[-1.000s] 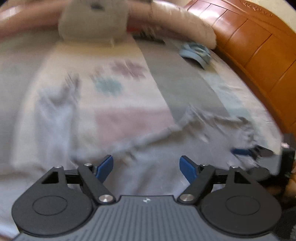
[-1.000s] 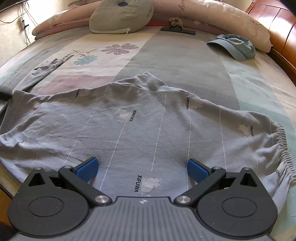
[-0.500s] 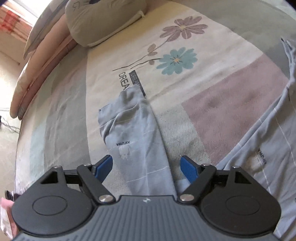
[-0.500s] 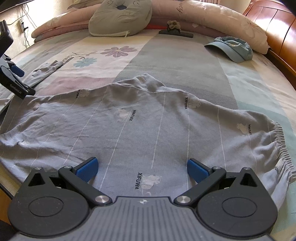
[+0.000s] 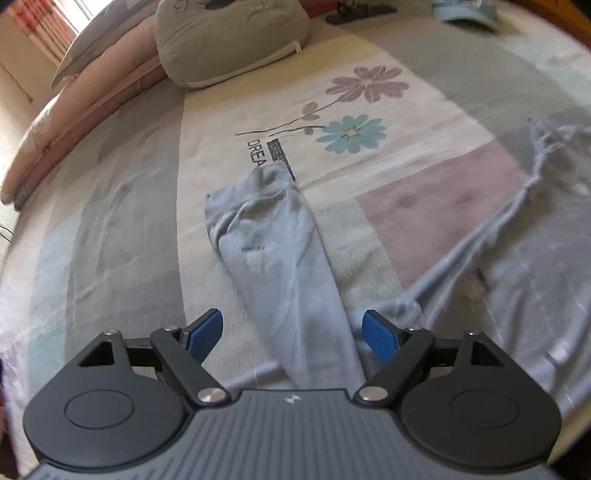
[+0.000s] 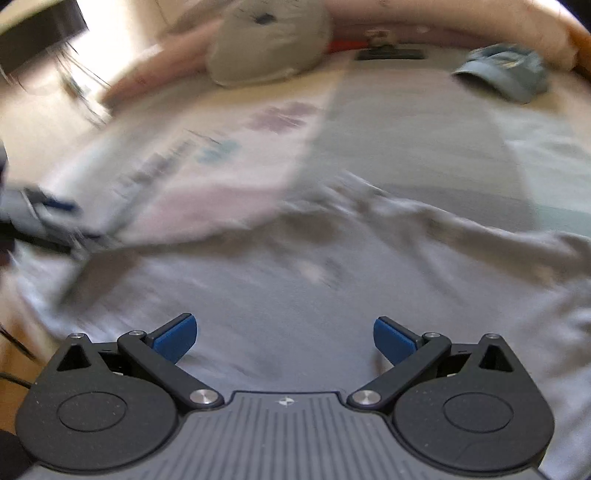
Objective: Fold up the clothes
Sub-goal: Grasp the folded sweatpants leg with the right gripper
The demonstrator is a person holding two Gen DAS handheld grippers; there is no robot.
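On the bed (image 5: 122, 229), we are holding both tongs spread and empty: left tongs (image 5: 291, 332) straddling the grey garment's sleeve (image 5: 280, 254), right tongs (image 6: 284, 336) above its body (image 6: 314, 280), seemingly unfolded through blur; folding is barely starting.

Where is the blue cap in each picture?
Left wrist view: the blue cap sits at the very top right edge, partly cut off.
Right wrist view: it lies at the upper right, on the bed near the long pillow, a bit blurred.
Shared landmark: the grey cushion at the head of the bed, top left of centre in both views.
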